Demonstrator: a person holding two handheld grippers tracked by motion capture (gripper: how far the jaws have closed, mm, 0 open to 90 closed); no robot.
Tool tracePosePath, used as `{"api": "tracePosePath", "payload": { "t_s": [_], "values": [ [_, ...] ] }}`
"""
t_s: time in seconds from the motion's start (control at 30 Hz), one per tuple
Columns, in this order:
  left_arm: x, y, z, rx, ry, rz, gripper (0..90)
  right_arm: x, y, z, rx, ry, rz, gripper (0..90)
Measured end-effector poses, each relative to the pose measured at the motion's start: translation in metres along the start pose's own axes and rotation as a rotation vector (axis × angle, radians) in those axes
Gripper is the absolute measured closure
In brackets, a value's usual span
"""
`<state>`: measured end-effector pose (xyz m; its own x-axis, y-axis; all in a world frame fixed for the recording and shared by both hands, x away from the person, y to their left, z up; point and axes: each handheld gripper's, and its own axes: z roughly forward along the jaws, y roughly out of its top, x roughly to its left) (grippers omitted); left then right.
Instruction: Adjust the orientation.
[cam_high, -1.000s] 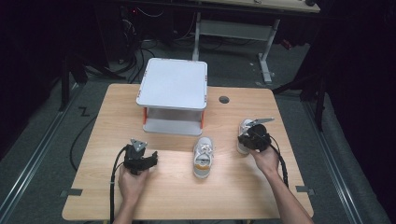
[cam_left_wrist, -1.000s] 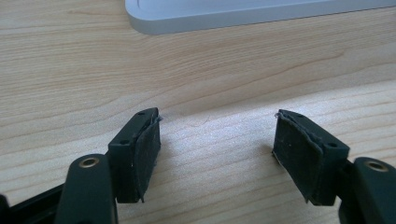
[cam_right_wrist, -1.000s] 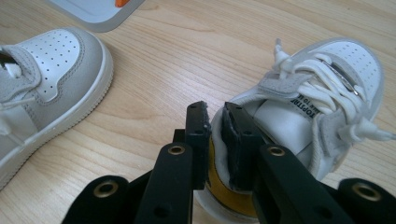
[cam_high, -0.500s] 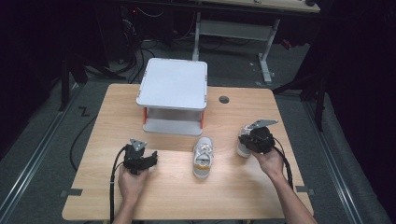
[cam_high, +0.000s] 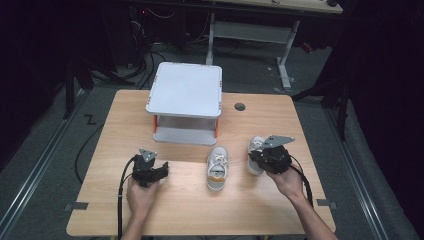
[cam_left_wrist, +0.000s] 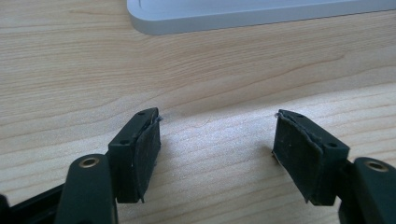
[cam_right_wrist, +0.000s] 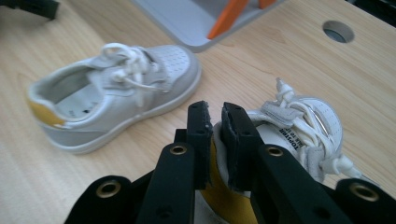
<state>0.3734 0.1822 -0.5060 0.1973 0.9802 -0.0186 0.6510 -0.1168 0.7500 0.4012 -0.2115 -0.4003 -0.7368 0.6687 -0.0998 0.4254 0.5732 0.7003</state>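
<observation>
Jaws of the right gripper (cam_right_wrist: 214, 114) pinch the yellow heel collar of the small white laced sneaker (cam_right_wrist: 299, 126), which has slid slightly toward the person, so a lift seems imminent. Left gripper (cam_left_wrist: 217, 140) rests wide and empty on the wooden table (cam_high: 125, 115).
</observation>
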Motion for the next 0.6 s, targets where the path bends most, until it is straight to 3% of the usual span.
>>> {"api": "tracePosePath", "payload": {
  "t_s": [0.27,0.6],
  "values": [
    [0.000,0.000,0.000,0.001,0.001,0.001,32.0,0.032,0.005,0.001,-0.008,0.039,-0.088,82.1],
    [0.000,0.000,0.000,0.003,0.003,0.005,32.0,0.054,0.002,0.020,0.014,0.074,-0.145,82.0]
  ]
}}
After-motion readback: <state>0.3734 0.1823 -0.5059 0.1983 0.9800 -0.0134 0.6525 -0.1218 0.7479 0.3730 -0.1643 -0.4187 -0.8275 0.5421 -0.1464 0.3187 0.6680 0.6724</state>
